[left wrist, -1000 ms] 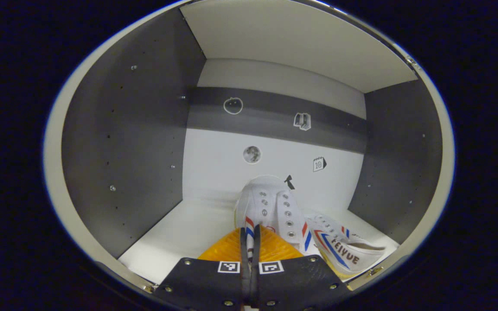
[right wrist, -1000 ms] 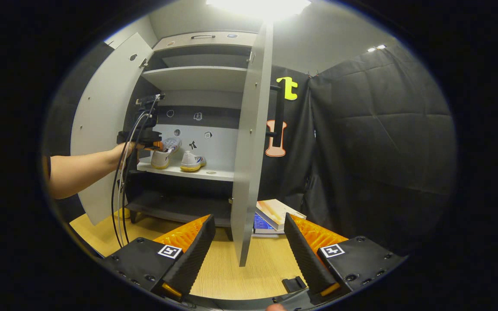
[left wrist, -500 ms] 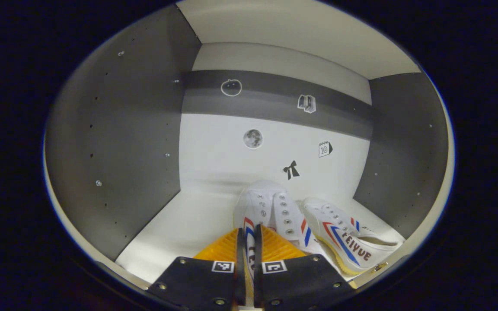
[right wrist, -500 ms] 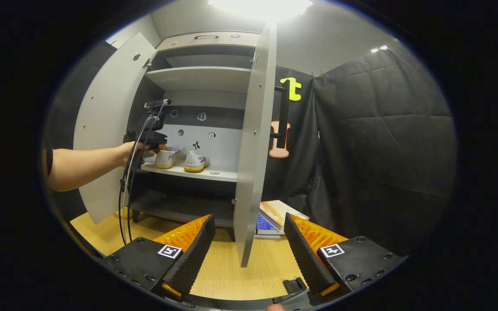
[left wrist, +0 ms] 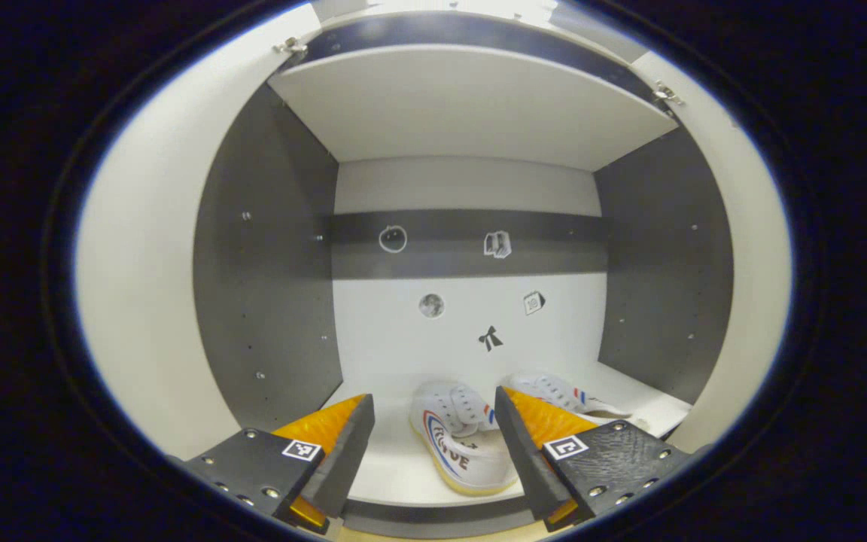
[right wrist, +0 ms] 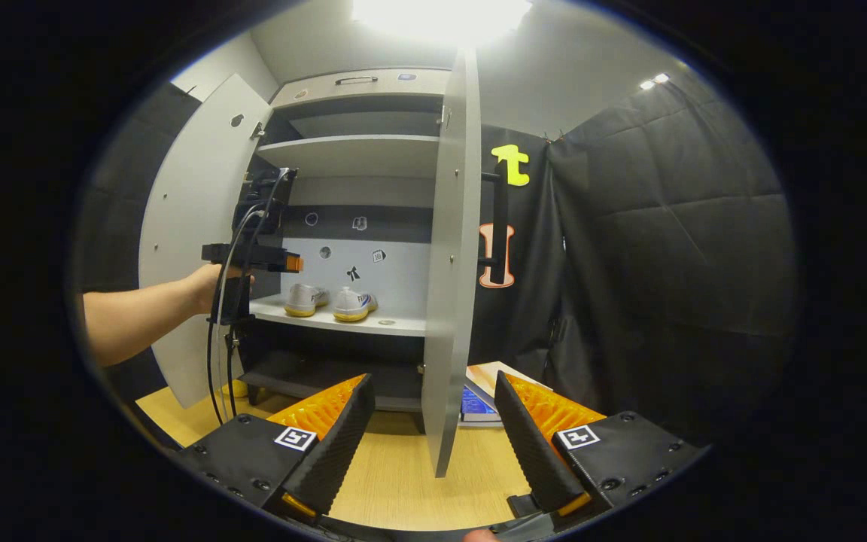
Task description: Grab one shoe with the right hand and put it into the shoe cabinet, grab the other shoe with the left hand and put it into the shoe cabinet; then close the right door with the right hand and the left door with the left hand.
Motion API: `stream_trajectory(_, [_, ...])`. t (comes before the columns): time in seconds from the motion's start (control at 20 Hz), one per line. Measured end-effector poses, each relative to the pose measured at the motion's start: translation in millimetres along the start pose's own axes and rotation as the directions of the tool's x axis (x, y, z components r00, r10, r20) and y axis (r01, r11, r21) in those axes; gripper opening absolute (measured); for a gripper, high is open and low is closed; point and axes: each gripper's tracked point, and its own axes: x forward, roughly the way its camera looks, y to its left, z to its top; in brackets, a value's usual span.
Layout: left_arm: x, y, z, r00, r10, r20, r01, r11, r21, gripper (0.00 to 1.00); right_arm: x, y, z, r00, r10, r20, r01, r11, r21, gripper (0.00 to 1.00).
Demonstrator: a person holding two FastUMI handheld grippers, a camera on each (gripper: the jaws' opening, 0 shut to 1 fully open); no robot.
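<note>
Both shoes [left wrist: 457, 440] sitting side by side on cabinet shelf [left wrist: 396, 470] | my left tongs [left wrist: 432, 459] and right tongs [right wrist: 433, 444] gaping, empty | right door [right wrist: 448, 263] next: I'm swinging outside its edge, pushing flat.

The left gripper view is looking straight into the shoe cabinet [left wrist: 268, 248] from close before its opening. The right gripper view is facing the same cabinet from farther back, ahead and left of its claw. Both are sharing the shelf [right wrist: 373, 322] bearing the shoes [right wrist: 332, 301].
</note>
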Motion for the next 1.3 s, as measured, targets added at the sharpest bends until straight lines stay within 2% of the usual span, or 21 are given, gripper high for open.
stream_trajectory(0.2, [-59, -6, 40, 0.994, -0.03, 0.104, 0.031, 1.0, -0.008, 0.91, 0, -5, 11, 1.0, -0.005, 0.018, 0.005, 1.0, 0.001, 1.0])
stream_trajectory(0.4, [-119, -15, 57, 0.986, -0.093, 0.138, 0.095, 0.995, -0.008, 0.91, 1, -7, 23, 1.0, 0.0, 0.028, 0.0, 1.0, -0.004, 1.0])
stream_trajectory(0.55, [-161, -10, 60, 0.985, -0.086, 0.152, 0.083, 0.996, 0.022, 0.9, 5, -9, 35, 0.998, -0.003, 0.055, 0.003, 1.0, 0.0, 1.0])
stream_trajectory(0.95, [-238, 17, 39, 0.991, -0.061, 0.117, 0.058, 0.998, 0.025, 0.9, 18, -9, 71, 0.993, 0.033, 0.115, -0.036, 0.999, 0.027, 1.0])
stream_trajectory(1.05, [-254, 26, 31, 0.993, -0.047, 0.105, 0.047, 0.999, 0.003, 0.9, 20, -16, 82, 0.991, 0.034, 0.131, -0.038, 0.999, 0.031, 0.96])
stream_trajectory(1.1, [-260, 30, 27, 0.995, -0.039, 0.093, 0.04, 0.999, -0.008, 0.9, 21, -22, 86, 0.991, 0.026, 0.135, -0.031, 0.999, 0.032, 1.0])
stream_trajectory(1.25, [-276, 38, 18, 0.997, -0.017, 0.071, 0.019, 1.0, -0.017, 0.9, 25, -44, 100, 0.99, -0.003, 0.14, -0.003, 0.999, 0.038, 0.96])
stream_trajectory(1.3, [-281, 39, 16, 0.997, -0.017, 0.072, 0.019, 1.0, -0.018, 0.9, 27, -53, 105, 0.99, -0.019, 0.143, 0.014, 0.999, 0.04, 1.0])
